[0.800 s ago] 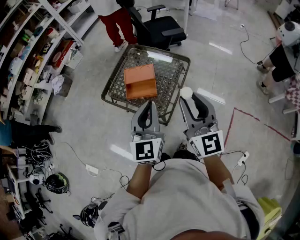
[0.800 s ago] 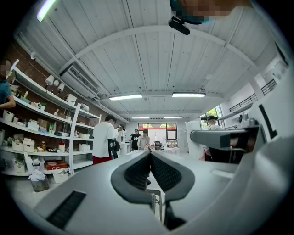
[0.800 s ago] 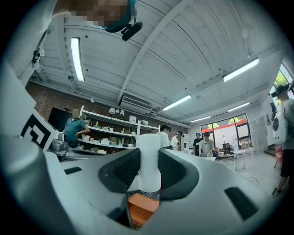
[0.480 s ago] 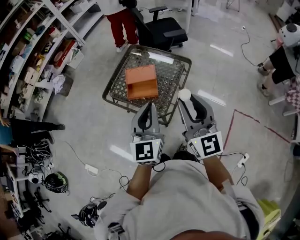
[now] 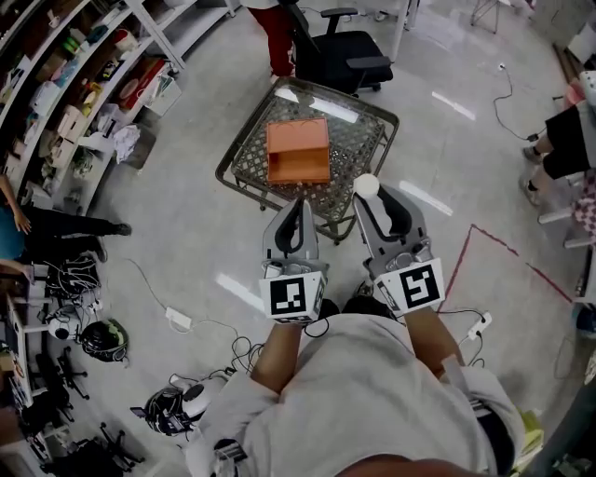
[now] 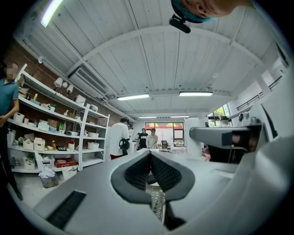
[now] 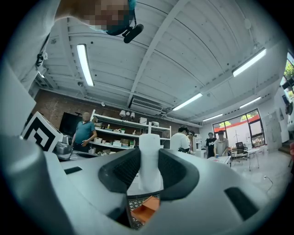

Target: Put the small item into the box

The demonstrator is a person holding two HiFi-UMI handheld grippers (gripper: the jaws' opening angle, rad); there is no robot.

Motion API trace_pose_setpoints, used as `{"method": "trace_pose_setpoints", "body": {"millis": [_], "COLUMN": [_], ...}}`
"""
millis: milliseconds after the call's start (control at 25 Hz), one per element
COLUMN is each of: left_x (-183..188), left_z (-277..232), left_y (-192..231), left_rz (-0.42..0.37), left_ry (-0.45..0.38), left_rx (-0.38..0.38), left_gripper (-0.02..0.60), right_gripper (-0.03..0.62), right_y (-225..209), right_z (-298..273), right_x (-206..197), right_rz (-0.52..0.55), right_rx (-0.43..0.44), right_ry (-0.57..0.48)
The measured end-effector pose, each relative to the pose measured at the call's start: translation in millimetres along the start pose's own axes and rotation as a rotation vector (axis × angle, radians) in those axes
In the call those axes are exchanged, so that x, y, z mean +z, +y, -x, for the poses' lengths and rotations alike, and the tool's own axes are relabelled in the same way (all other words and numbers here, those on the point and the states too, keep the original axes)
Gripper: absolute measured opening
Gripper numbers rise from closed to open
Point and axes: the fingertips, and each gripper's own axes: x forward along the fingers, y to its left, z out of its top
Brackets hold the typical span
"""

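An open orange box [image 5: 298,151] sits on a low wicker table [image 5: 248,159] ahead of me; a corner of the box [image 7: 147,209] shows below the jaws in the right gripper view. My right gripper [image 5: 370,195] is shut on a small white item [image 5: 367,184], which stands upright between the dark pads [image 7: 149,160], just short of the table's near edge. To its left, my left gripper [image 5: 296,212] is held level with its pads pressed together [image 6: 150,170] and nothing between them.
A black office chair [image 5: 345,54] and a person in red trousers [image 5: 277,28] stand beyond the table. Shelves [image 5: 84,84] line the left wall. Cables and helmets [image 5: 102,337] lie on the floor at my left. A seated person [image 5: 563,140] is at the right.
I have moved closer to the table: it and the box sit nearer the grippers in the head view. Both grippers keep their pose, the white item still held.
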Motion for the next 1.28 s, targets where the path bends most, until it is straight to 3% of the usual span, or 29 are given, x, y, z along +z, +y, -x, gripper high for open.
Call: {"method": "trace_pose_setpoints", "body": {"millis": [520,960,1280], "left_x": [-4.1,-14.0,-33.5], "left_z": [36.5,66.1,71.9], "left_y": [63.0,130.5,155.3], "left_rz": [0.005,0.029,0.076], "left_ry": [-0.003,0.026,0.064], "left_rx": [0.090,0.088,0.087], "left_gripper": [0.008,0.008,0.007], "right_gripper": [0.120,0.120,0.120], "right_y": [66.1,130.3,134.3], "right_z": [-34.3,-71.6,-87.4], "right_x": [-3.9,-7.4,-19.8], "right_rz": [0.001,0.021,0.027], "right_rx": [0.112,0.140,0.115], "right_ry": [0.000,0.021,0.067]}}
